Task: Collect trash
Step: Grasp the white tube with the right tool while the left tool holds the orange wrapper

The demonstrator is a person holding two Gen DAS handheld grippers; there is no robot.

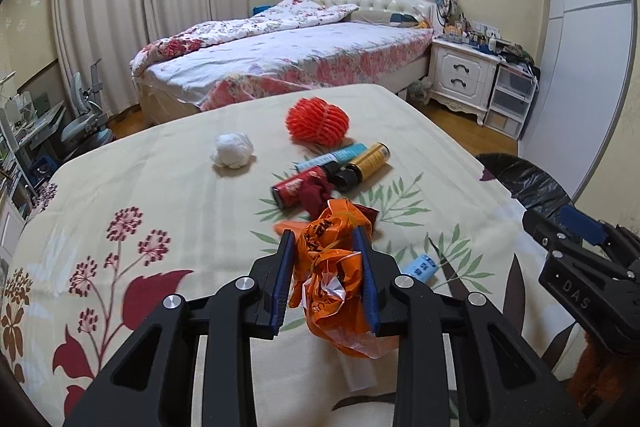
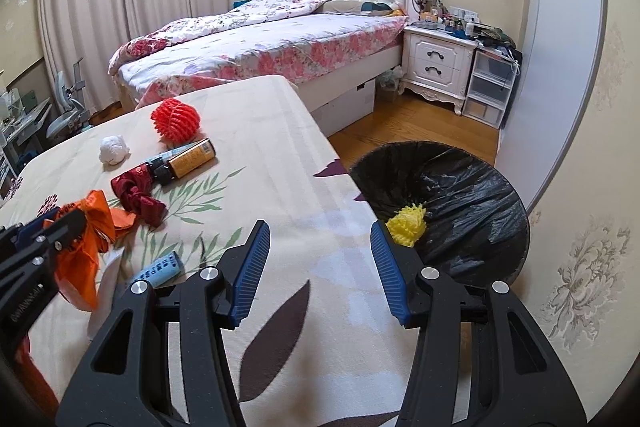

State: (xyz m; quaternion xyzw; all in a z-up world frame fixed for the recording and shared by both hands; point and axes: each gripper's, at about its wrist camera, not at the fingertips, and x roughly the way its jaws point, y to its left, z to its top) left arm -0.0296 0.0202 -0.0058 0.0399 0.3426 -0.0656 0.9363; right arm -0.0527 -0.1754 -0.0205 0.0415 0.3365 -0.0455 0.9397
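While the left tool (image 1: 325,243) clamps a crumpled orange plastic bag (image 1: 334,275) between its blue pads, the bag hangs just above the floral tabletop (image 1: 160,195), near a red can (image 1: 298,186) and gold can (image 1: 366,161). From the right wrist, the right tool (image 2: 318,227) stands released and empty beside the black-lined bin (image 2: 472,195), which holds a yellow foam net (image 2: 408,223).

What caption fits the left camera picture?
Left gripper fingers pinch an orange plastic bag above the flowered table.
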